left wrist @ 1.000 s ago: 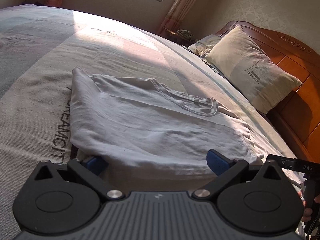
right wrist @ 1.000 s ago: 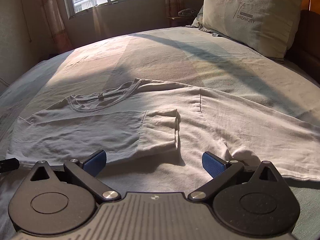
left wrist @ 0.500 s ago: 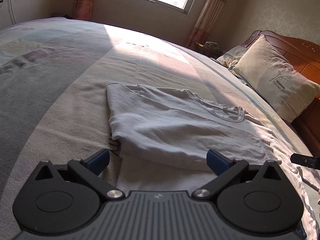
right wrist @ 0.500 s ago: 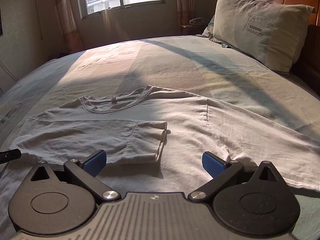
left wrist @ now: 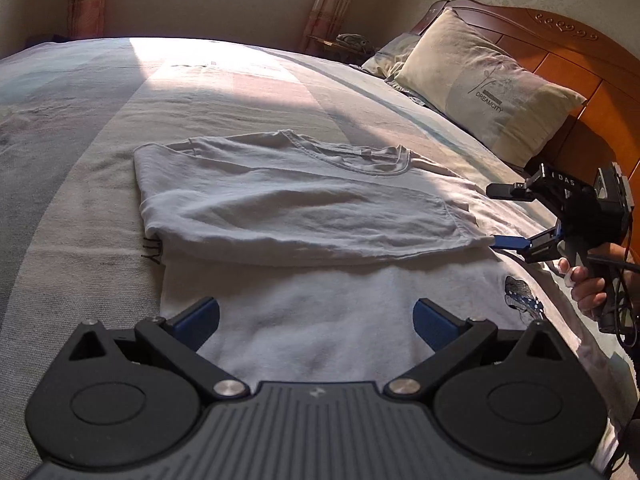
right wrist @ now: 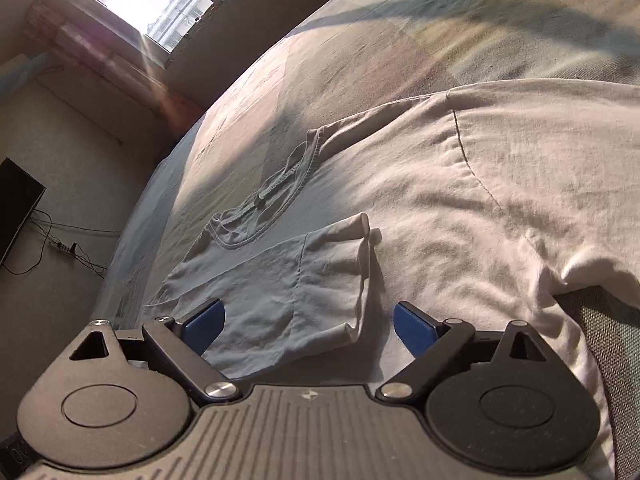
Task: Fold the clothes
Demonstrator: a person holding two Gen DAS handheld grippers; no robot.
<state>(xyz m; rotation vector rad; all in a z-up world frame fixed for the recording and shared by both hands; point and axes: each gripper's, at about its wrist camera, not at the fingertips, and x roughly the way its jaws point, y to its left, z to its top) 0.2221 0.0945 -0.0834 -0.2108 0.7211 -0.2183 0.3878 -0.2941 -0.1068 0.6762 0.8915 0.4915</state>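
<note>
Both claws, the left gripper (left wrist: 316,318) and right gripper (right wrist: 309,322), are held spread and empty, drawn back since a second ago from the white T-shirt (left wrist: 320,208) on the bed (left wrist: 80,152), whose sleeve side is left folded inward.

White T-shirt (left wrist: 304,208), dark-blue print; striped grey-beige bedspread (left wrist: 80,128); blue-padded black grippers; orange-brown headboard (left wrist: 576,60).

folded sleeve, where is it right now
In the right wrist view the folded sleeve lies on the shirt, just ahead of the open right gripper, below the collar.
</note>
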